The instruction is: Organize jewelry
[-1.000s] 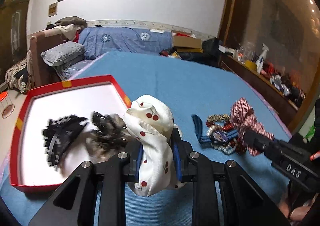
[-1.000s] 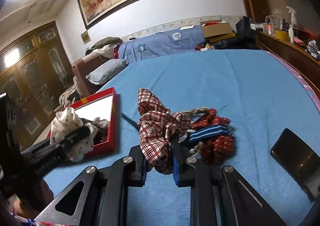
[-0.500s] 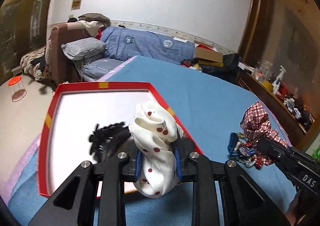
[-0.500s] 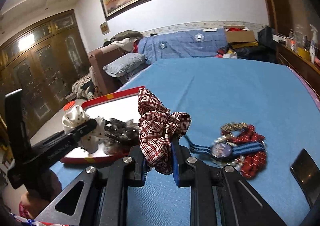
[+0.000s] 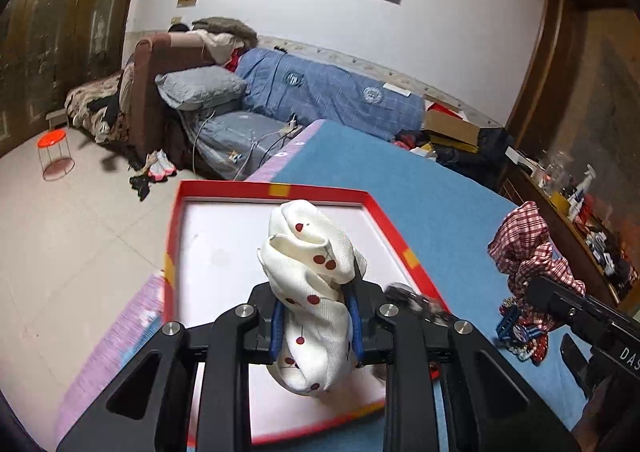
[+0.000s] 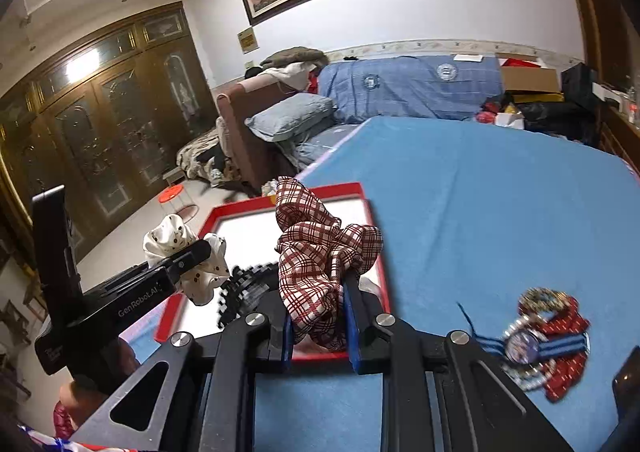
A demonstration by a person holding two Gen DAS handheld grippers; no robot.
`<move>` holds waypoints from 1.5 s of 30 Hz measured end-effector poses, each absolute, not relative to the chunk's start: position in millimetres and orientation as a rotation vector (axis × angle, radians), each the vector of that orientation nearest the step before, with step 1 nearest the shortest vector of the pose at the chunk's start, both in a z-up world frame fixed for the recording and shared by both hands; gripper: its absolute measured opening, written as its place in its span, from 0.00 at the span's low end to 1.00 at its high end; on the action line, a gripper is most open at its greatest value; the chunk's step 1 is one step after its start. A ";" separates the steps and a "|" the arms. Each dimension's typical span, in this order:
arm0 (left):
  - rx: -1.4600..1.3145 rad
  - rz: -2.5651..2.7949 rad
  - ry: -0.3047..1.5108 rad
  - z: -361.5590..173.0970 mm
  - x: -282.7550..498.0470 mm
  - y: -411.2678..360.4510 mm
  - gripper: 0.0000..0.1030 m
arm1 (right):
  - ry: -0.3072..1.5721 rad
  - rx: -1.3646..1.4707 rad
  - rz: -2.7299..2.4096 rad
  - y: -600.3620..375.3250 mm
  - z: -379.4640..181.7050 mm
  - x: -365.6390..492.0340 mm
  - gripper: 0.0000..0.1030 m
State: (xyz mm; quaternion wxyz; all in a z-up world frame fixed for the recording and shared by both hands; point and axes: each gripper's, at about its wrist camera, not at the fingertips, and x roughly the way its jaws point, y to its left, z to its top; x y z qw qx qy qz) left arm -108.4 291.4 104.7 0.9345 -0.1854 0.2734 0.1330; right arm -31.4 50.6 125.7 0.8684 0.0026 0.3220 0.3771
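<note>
Left fingers (image 5: 276, 322) clamping white scrunchie (image 5: 310, 276), right fingers (image 6: 352, 316) plaid scrunchie (image 6: 320, 252)

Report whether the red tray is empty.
Not empty: a black claw clip lies in the red tray, seen in the right wrist view.

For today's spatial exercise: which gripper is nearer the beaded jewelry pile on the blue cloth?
Right. The right gripper is just beside the jewelry pile; the left gripper hangs over the red tray.

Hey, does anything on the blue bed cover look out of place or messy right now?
Yes: a tangled heap of bracelets and bands lies loose on the blue cover, well outside the red tray, while the other accessories sit in it or over it.
</note>
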 end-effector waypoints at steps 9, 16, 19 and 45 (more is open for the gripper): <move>-0.460 0.186 0.719 95.2 -59.4 337.4 0.23 | 0.777 0.020 0.826 102.9 124.4 9.8 0.24; -0.489 0.176 0.836 79.6 -10.8 354.5 0.23 | 0.900 0.000 0.792 152.3 95.6 53.6 0.24; -0.469 0.195 0.875 76.2 9.5 362.2 0.23 | 0.948 -0.008 0.762 169.2 84.3 76.8 0.24; -0.450 0.220 0.917 64.6 33.4 371.1 0.47 | 1.032 0.025 0.702 189.9 57.6 120.3 0.48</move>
